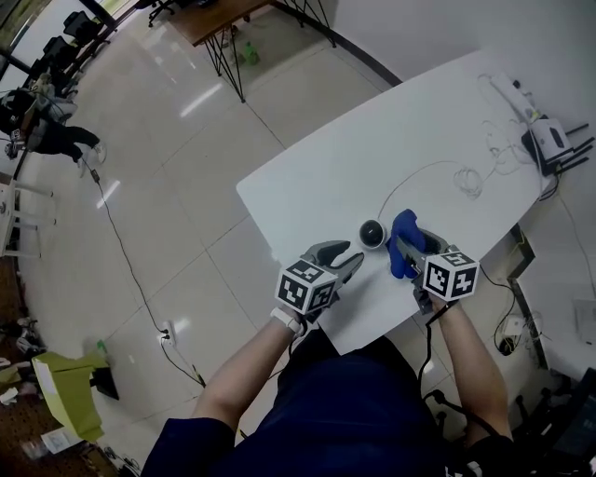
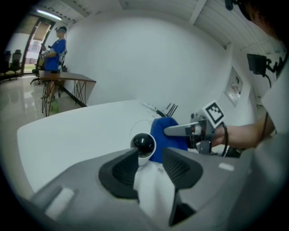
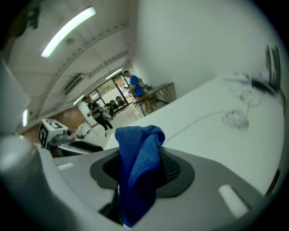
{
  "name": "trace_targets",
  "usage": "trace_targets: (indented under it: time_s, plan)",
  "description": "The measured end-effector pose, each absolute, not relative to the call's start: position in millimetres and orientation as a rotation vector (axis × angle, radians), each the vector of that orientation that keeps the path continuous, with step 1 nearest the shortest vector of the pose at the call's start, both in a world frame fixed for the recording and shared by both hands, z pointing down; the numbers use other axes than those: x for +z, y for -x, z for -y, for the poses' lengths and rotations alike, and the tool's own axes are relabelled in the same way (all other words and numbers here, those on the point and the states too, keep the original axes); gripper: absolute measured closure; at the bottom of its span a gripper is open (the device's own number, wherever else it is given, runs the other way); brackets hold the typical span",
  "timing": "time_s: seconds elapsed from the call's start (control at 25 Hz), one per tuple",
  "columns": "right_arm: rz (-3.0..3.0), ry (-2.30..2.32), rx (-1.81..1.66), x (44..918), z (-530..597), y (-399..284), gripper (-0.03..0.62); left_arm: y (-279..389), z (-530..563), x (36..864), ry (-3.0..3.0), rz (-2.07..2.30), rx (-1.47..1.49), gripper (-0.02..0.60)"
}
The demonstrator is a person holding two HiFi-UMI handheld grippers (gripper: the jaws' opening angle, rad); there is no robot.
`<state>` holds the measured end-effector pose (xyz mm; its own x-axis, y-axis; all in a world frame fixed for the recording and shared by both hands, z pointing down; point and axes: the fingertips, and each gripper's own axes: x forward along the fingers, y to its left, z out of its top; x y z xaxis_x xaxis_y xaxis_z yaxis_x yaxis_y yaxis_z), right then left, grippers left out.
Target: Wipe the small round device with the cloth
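Observation:
The small round device (image 1: 372,233), white with a black dome, stands on the white table (image 1: 307,186) near its front edge. My left gripper (image 1: 346,258) is open, its fingertips just short of the device. In the left gripper view the device (image 2: 143,145) shows right beyond the left fingertip, and nothing is between the jaws of my left gripper (image 2: 151,158). My right gripper (image 1: 402,246) is shut on a blue cloth (image 1: 404,228), close to the device's right side. The cloth (image 3: 140,153) hangs bunched between the pads of the right gripper (image 3: 144,158). From the left, the cloth (image 2: 165,133) rises behind the device.
A thin white cable with a coil (image 1: 468,179) runs from the device toward the far right. A router with antennas (image 1: 549,142) and a white power strip (image 1: 512,93) sit at the table's far right end. People and a wooden desk (image 1: 219,19) are far off on the floor.

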<state>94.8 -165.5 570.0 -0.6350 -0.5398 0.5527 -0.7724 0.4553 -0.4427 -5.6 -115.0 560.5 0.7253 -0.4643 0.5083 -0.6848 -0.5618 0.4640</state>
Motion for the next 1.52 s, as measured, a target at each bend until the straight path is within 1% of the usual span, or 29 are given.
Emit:
trace_targets:
  time_s: [0.12,0.28,0.36,0.44,0.52,0.6,0.8,0.88,1.04,1.2,1.32,1.52]
  plan:
    - [2.423,-1.008,0.545,538.5,152.7,-74.0,0.427,3.0,114.6,560.4,-2.291,0.866,0.462,0.417]
    - [2.321,-0.817,0.119,530.5,133.9,-36.7,0.427,-0.7,116.9,559.5,-2.310,0.864,0.471,0.417]
    - [2.222,-0.738,-0.048,539.2,128.0,-28.3,0.428,-0.3,118.5,563.7,-2.320,0.871,0.494,0.417]
    - [2.170,-0.682,-0.110,546.2,125.3,-25.2,0.428,0.4,121.0,569.9,-2.333,0.882,0.537,0.417]
    - [2.175,-0.654,-0.061,547.1,127.6,-26.2,0.428,1.4,124.7,574.5,-2.342,0.900,0.573,0.417]
    - [2.212,-0.642,0.058,545.1,134.8,-30.0,0.428,1.7,129.2,578.5,-2.347,0.907,0.595,0.413]
    - [2.337,-0.584,0.576,551.4,157.7,-44.7,0.431,-2.2,133.3,586.9,-2.355,0.854,0.635,0.410]
    - [2.352,-0.574,0.716,550.6,170.9,-53.2,0.431,-5.0,132.0,588.8,-2.349,0.825,0.640,0.410]
    - [2.310,-0.526,0.831,566.3,189.8,-68.5,0.430,-6.2,128.3,594.0,-2.336,0.791,0.646,0.410]
    - [2.243,-0.393,1.000,603.2,189.2,-72.5,0.428,-8.0,127.5,602.6,-2.311,0.788,0.655,0.410]
    - [2.196,-0.344,1.053,633.0,184.5,-73.9,0.427,-8.6,126.1,607.6,-2.292,0.789,0.659,0.410]
    - [2.138,-0.375,1.156,661.0,185.0,-74.1,0.427,-7.9,125.0,609.9,-2.290,0.791,0.668,0.410]
